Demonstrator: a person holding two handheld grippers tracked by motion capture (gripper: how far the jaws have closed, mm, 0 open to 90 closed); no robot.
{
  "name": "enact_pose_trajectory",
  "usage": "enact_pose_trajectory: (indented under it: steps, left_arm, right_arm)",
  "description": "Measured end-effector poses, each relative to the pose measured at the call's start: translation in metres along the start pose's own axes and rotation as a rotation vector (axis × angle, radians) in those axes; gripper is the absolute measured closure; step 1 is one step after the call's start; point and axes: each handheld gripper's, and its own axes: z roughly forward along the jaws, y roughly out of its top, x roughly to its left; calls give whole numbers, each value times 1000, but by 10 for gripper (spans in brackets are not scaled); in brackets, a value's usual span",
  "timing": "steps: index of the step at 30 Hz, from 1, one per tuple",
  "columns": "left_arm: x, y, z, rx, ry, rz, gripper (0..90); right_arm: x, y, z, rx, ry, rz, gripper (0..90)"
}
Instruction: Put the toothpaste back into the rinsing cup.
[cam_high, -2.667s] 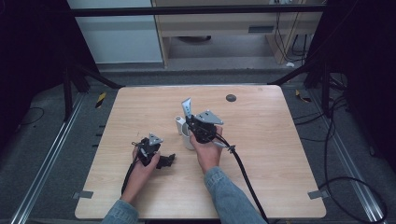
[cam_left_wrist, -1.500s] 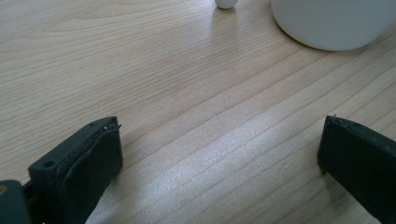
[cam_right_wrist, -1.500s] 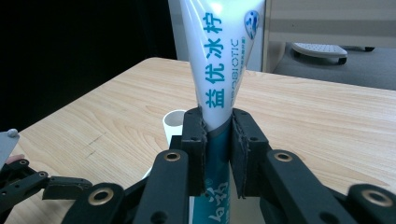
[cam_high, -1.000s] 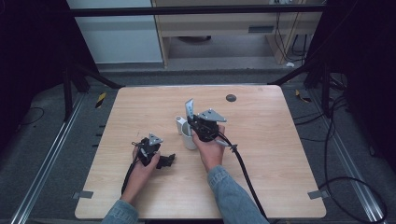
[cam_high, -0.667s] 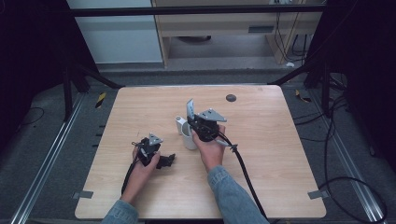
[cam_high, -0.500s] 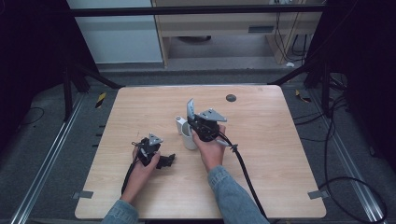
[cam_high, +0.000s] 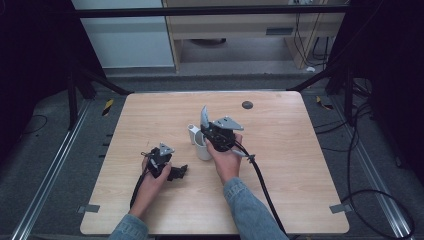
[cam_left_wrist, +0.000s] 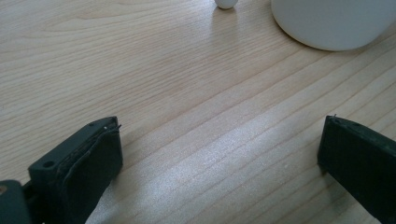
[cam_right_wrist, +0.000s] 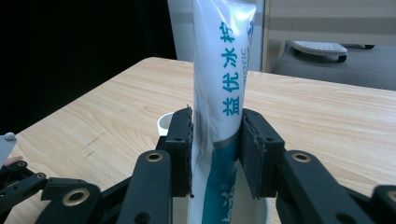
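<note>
The high view shows the right gripper (cam_high: 210, 131) clamped on a toothpaste tube (cam_high: 204, 119) that stands nearly upright, its lower end inside a white cup (cam_high: 202, 149) near the middle of the wooden table (cam_high: 300, 165). Across the last few seconds the tube has edged slightly to the right and straightened, while the cup has stayed put, which suggests the person is settling the tube into the cup rather than lifting it away. In the right gripper view the jaws press both sides of the tube (cam_right_wrist: 224, 93) just above the cup's rim (cam_right_wrist: 164, 122). The left gripper (cam_high: 172, 172) has not moved; it rests low on the table with its jaws spread wide and nothing between them, the cup's base (cam_left_wrist: 334, 23) just ahead.
</note>
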Motion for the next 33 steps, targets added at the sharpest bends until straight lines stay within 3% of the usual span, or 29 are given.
enact_pose_trajectory:
  steps: [8,9,19,26,33]
  left_arm:
    - [0,0,0,-1,0,-1,0]
    - [0,0,0,2,0,2,0]
    - [0,0,0,-1,0,0,0]
    - [0,0,0,1,0,2,0]
    - [0,0,0,-2,1,-1,0]
  right_arm:
    - [-2,1,-1,1,-7,1,620]
    - [-2,2,-2,2,-4,5,580]
    - [-4,2,-5,17,-7,3,500]
    - [-4,8,-11,50,-17,-30,456]
    - [-1,15,-16,99,12,-82,382]
